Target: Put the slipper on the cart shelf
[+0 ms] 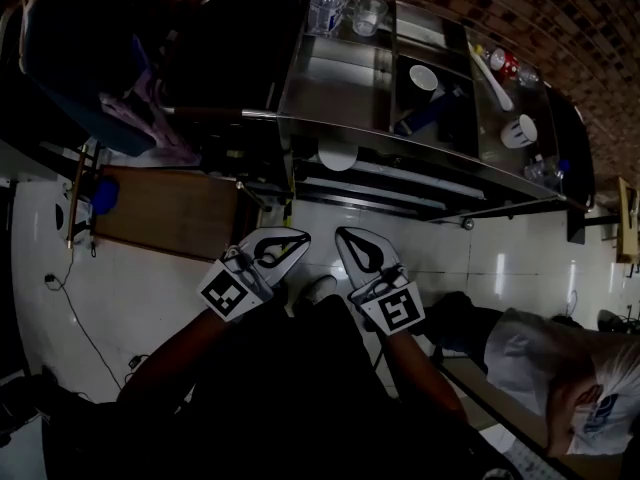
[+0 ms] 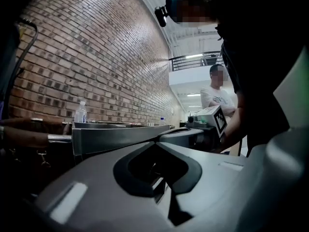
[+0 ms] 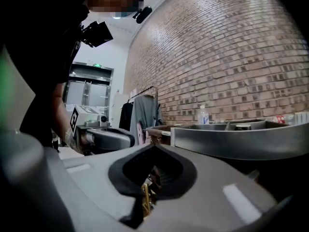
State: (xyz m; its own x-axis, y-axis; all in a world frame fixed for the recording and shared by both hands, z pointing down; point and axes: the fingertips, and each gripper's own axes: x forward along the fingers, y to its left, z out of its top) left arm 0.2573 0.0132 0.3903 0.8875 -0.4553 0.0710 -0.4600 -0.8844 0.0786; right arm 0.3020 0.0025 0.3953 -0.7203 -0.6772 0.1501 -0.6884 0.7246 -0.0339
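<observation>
Left gripper (image 1: 298,238) and right gripper (image 1: 347,235) both had their jaws closed on nothing. Only the head view showed a pale shape, probably the slipper (image 1: 338,154), on the cart (image 1: 335,83) shelf. The gripper views caught just the cart's rim and a bottle (image 3: 203,115).

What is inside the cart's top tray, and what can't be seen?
A water bottle, a clear glass, two white cups, a white spoon and a red can. The shelves beneath are mostly covered by the tray.

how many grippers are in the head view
2. The left gripper is at lower centre-left and the right gripper is just beside it. Both point toward the cart, jaws shut. None seems hidden.
</observation>
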